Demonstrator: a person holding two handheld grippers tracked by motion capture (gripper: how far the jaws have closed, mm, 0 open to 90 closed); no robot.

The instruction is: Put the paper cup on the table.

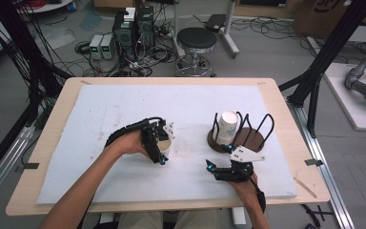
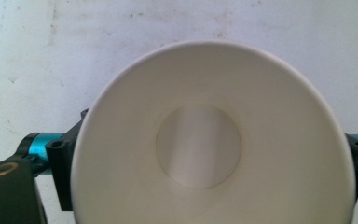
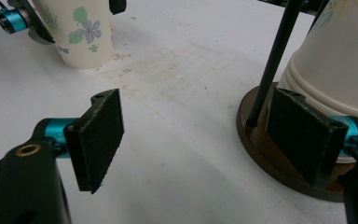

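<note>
The right tool [image 1: 219,167] is held low over the bench [image 1: 124,109], jaws apart with nothing between them. An upright, empty paper cup [image 1: 164,145] is straddled by the left tool [image 1: 161,149], its jaws apart. Farther off, stacked inverted cups [image 1: 228,127] sit in a wire rack [image 1: 262,138].

Surface [image 1: 100,109]: far half and left part bare, open to passage. Cup [image 1: 165,147]: upright near the middle, left gripper [image 1: 161,143] around it, blocking that spot. Rack [image 1: 242,138]: dark round base with upright black wire loops, right of centre, holding a cup stack [image 1: 228,127]; obstructs approach from the sides. Gap between cup and rack: bare. Right gripper [image 1: 219,166]: near edge, just before the rack.
</note>
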